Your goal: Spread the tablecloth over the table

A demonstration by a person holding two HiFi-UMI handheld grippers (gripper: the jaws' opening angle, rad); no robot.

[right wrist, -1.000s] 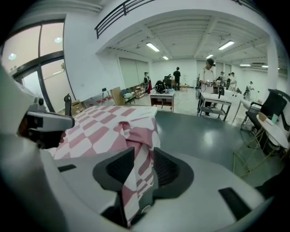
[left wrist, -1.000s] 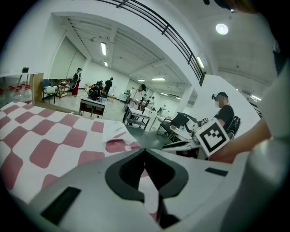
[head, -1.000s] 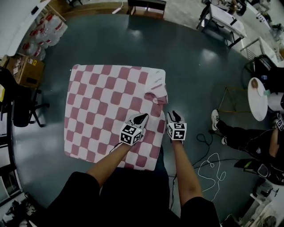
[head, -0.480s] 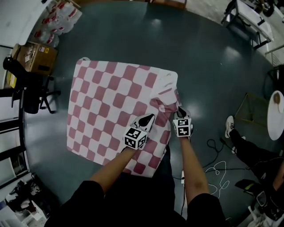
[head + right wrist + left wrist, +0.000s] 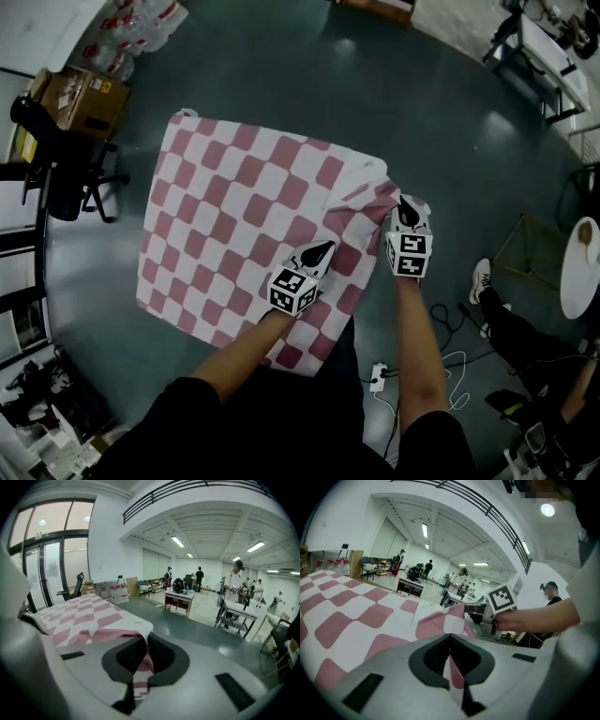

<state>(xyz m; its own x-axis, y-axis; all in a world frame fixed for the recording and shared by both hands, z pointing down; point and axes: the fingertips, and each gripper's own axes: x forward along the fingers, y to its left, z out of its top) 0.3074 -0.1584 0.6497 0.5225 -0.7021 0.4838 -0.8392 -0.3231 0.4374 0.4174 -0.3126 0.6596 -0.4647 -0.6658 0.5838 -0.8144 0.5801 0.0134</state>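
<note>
Right gripper has just clamped its jaws on the bunched corner of the tablecloth, which covers mid-frame; left gripper pinches a fold just beside it. Best to draw that corner outward, low and taut. Both forearms reach forward, jaws tilted down

I see the cloth as soft matt fabric, creased at its near right corner. The floor is smooth and glossy and mirrors the ceiling lights. My left tool has a smooth matt grey plastic shell. The box is plain cardboard.
</note>
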